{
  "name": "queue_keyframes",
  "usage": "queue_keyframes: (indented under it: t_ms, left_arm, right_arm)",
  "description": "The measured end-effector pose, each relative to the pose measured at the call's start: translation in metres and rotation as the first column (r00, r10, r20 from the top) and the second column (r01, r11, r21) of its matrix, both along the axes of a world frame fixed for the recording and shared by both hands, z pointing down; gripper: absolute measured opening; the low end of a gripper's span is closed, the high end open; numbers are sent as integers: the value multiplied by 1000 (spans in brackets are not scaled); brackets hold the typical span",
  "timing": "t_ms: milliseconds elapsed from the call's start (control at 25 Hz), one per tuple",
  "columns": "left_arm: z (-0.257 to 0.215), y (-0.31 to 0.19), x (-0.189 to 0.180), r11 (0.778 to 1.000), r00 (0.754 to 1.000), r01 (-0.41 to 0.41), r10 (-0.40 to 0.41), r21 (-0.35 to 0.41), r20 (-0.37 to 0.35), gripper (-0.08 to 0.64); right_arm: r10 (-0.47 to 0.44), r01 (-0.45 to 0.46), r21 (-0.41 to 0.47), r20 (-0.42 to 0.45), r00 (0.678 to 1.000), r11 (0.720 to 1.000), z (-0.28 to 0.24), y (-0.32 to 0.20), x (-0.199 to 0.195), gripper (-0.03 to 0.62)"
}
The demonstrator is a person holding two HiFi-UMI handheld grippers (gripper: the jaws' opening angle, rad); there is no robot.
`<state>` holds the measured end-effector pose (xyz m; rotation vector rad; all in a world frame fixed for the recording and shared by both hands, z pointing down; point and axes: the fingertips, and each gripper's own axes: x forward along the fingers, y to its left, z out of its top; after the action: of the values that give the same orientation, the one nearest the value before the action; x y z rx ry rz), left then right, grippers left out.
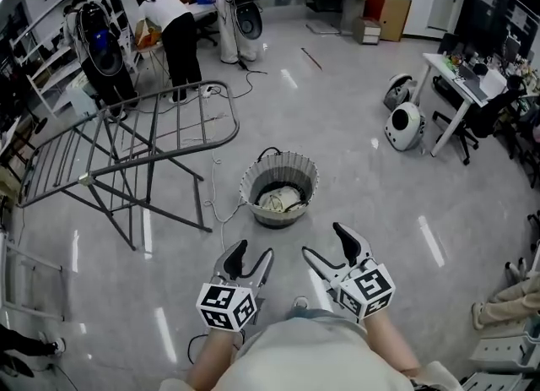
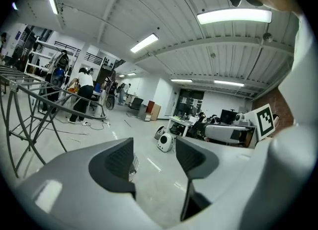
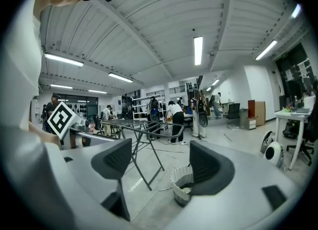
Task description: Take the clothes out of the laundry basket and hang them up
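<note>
A round white laundry basket [image 1: 278, 180] stands on the grey floor with pale clothes [image 1: 281, 199] bundled inside; the basket [image 3: 183, 186] also shows in the right gripper view, partly behind one jaw. A grey metal drying rack [image 1: 126, 144] stands to its left, its bars bare; the rack [image 3: 136, 129] appears ahead in the right gripper view. My left gripper [image 1: 251, 257] and right gripper [image 1: 329, 242] are held close to my body, short of the basket. Both are open with nothing between the fingers.
A person in a white top [image 1: 173, 22] bends over at a table beyond the rack. Cables [image 1: 221, 94] trail across the floor near the rack. White round robots [image 1: 405, 123] and a desk [image 1: 460, 85] stand at the right.
</note>
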<state>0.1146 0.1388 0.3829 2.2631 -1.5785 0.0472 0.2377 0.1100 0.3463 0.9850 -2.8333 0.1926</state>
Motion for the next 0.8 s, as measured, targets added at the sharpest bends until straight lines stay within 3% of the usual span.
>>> queue_keyframes:
  t_ms: [360,800]
  left_arm:
    - [6,-95,24,1000,1000,20,-20,6,-16,255]
    - [52,-171,1,995,999,43,-46,-92,-28,253]
  right_arm:
    - [-16,16,-13,-5,1000,1000,13,-87,23,347]
    - [25,-29,-145,-26,999,989,56,-150,23,347]
